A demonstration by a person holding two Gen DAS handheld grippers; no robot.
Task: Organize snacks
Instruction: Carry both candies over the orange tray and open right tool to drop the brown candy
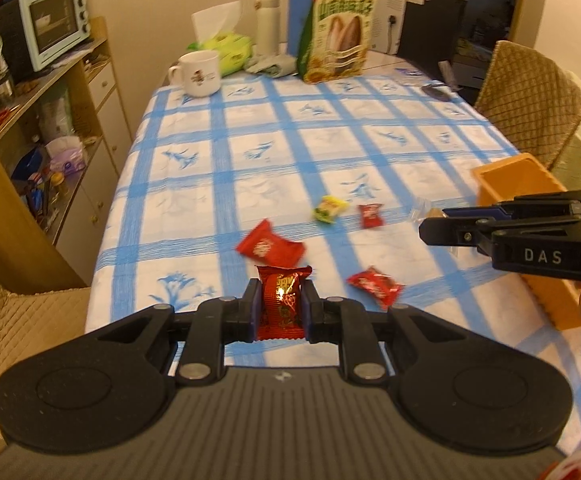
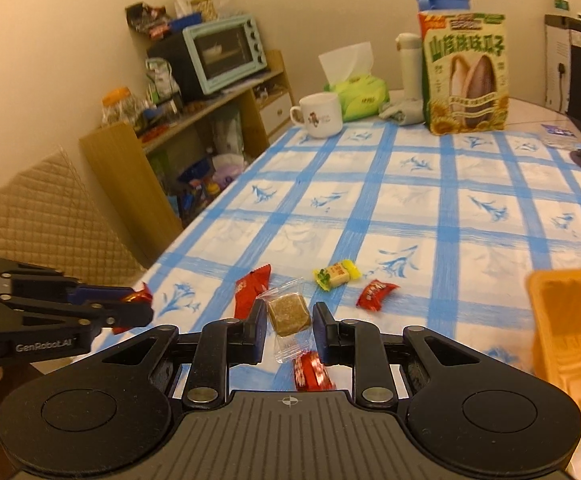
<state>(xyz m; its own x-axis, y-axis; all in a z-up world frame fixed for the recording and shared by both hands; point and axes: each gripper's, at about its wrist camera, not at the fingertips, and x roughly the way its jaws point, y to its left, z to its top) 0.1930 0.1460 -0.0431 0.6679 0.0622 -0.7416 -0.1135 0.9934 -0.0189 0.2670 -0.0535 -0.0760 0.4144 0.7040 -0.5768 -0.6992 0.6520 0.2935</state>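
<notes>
Both grippers were carrying snacks, so the step in hand looked like the carry from the blue-checked tablecloth to the orange plastic box at the right edge of the table. The left gripper was clamped on a dark red foil-wrapped candy, held upright between its pads. The right gripper was closed on a brown square sweet in a clear wrapper, pinched across its sides.

The next move probably called for bringing each gripper over the box's open top before letting go.

Loose snacks lay on the cloth: a flat red packet, a yellow-and-green wrapped candy farther off, and two small red candies.

Only the right wrist view showed the brown sweet clearly; the left view showed that gripper side-on, its load mostly hidden. Only the left view showed the box's hollow inside.
</notes>
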